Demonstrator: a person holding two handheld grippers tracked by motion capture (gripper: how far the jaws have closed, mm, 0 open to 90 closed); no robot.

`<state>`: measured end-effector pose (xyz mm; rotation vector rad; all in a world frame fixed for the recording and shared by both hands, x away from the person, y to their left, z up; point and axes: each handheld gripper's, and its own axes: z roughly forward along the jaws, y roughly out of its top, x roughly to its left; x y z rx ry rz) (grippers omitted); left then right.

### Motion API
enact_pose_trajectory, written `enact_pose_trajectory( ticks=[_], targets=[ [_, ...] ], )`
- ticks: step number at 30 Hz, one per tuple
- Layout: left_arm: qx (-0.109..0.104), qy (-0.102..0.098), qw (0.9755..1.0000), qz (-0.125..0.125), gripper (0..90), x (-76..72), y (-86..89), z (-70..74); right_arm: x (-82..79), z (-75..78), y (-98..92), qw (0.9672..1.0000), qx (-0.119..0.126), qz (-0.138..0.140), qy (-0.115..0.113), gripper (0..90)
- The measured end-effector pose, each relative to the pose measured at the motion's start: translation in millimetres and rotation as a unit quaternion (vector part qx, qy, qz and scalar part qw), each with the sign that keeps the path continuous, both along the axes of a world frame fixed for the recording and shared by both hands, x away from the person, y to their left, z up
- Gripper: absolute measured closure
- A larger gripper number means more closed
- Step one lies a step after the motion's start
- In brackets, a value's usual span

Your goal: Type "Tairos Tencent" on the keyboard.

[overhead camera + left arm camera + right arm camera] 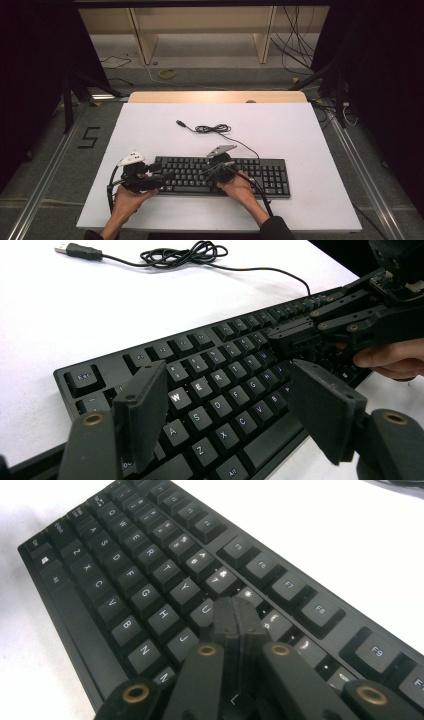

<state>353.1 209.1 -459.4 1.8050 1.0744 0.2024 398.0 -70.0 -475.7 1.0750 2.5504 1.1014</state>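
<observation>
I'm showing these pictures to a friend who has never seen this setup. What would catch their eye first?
Most likely the black keyboard, lying across the near half of the white table, with a hand at each end of its letter keys. The right tongs are pressed shut with their tips down among the keys by U and J, while the left tongs hang wide open over the keyboard's left end. Behind it, the loosely coiled cable ends in an unplugged USB plug.
</observation>
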Motion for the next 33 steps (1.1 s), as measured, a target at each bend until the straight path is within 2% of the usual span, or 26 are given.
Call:
enact_pose_trajectory(
  ticks=[2,6,11,14,16,25,29,33],
  targets=[
    [0.001,0.001,1.0,0.0,32.1,0.5,-0.1,-0.4,-0.2,0.9,-1.8,0.9999,0.011,-0.003,0.007,90.0],
    [0.003,0.002,1.0,-0.001,32.2,1.9,-0.2,-1.1,-4.4,8.2,-9.5,0.9988,0.046,-0.014,-0.005,90.0],
    [0.003,0.001,1.0,-0.003,32.7,1.9,-2.6,-0.5,-9.0,16.0,-19.5,0.9975,0.067,-0.016,-0.015,84.9],
    [0.004,0.003,1.0,-0.006,33.3,2.6,-4.3,-0.5,-12.5,17.7,-25.0,0.9969,0.074,-0.017,-0.017,79.6],
    [0.007,0.002,0.9999,-0.011,34.1,3.2,-5.8,-0.4,-14.1,18.5,-28.1,0.9968,0.076,-0.021,-0.017,71.6],
    [0.017,0.005,0.9996,-0.021,39.0,8.6,-14.2,-1.8,-21.9,20.8,-42.0,0.995,0.096,-0.022,-0.019,51.7],
    [0.024,0.008,0.9993,-0.027,44.7,11.8,-19.2,-2.0,-26.8,22.0,-47.4,0.9941,0.103,-0.024,-0.025,46.0],
    [0.034,0.006,0.9986,-0.039,55.3,16.6,-24.5,-2.7,-30.9,21.4,-50.8,0.9943,0.1,-0.024,-0.028,41.7]
  ],
)
